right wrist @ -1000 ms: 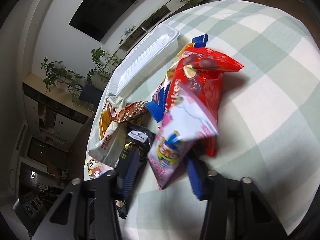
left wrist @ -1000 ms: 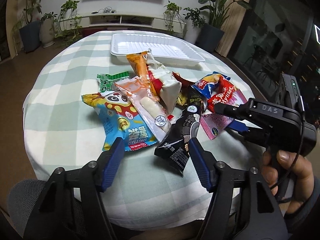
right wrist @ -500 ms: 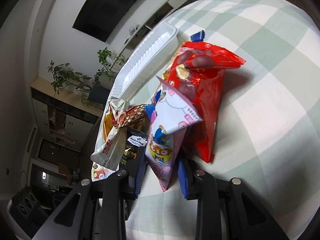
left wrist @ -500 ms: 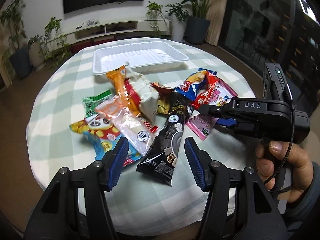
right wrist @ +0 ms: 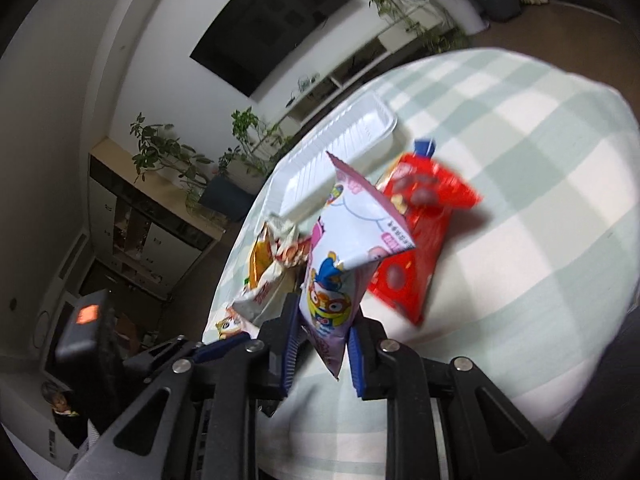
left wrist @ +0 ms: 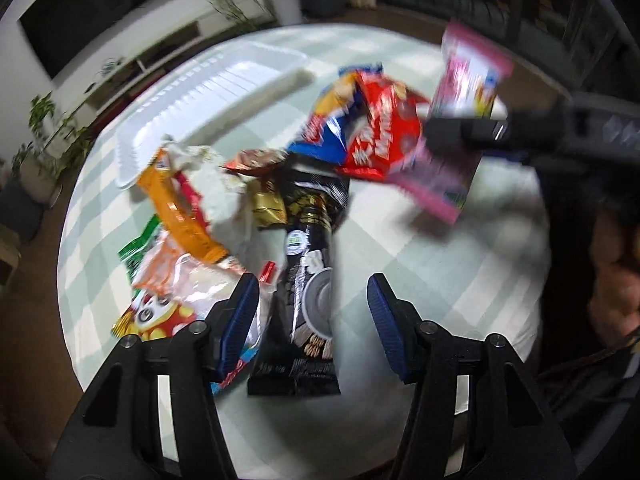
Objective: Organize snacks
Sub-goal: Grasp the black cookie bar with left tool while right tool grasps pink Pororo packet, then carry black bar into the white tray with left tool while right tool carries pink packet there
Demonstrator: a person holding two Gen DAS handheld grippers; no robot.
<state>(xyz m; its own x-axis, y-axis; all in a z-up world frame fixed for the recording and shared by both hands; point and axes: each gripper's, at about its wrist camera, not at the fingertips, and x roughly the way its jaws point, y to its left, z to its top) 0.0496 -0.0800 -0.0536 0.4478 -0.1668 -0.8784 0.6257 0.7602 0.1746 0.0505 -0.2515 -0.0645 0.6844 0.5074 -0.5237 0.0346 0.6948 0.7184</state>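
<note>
A heap of snack packets lies on the round table (left wrist: 420, 280) with its green-check cloth. My right gripper (right wrist: 324, 344) is shut on the lower end of a pink cartoon packet (right wrist: 344, 248), which it holds up off the cloth. In the left wrist view that pink packet (left wrist: 464, 80) hangs at the upper right in the right gripper (left wrist: 444, 130). My left gripper (left wrist: 311, 292) is open just above a long black packet (left wrist: 310, 216), its fingers on either side without touching it. An empty white tray (left wrist: 224, 80) sits at the far side.
A red packet (right wrist: 420, 240) and a blue-orange one (left wrist: 332, 120) lie beside the lifted packet. Orange, white, gold and panda-print packets (left wrist: 160, 316) crowd the left. A hand (left wrist: 612, 280) holds the right gripper. Plants, a low shelf and a dark screen stand beyond the table.
The right gripper closed on the pink packet and raised it off the table. The left gripper rolled and slid right, so the black packet now lies between its fingers.
</note>
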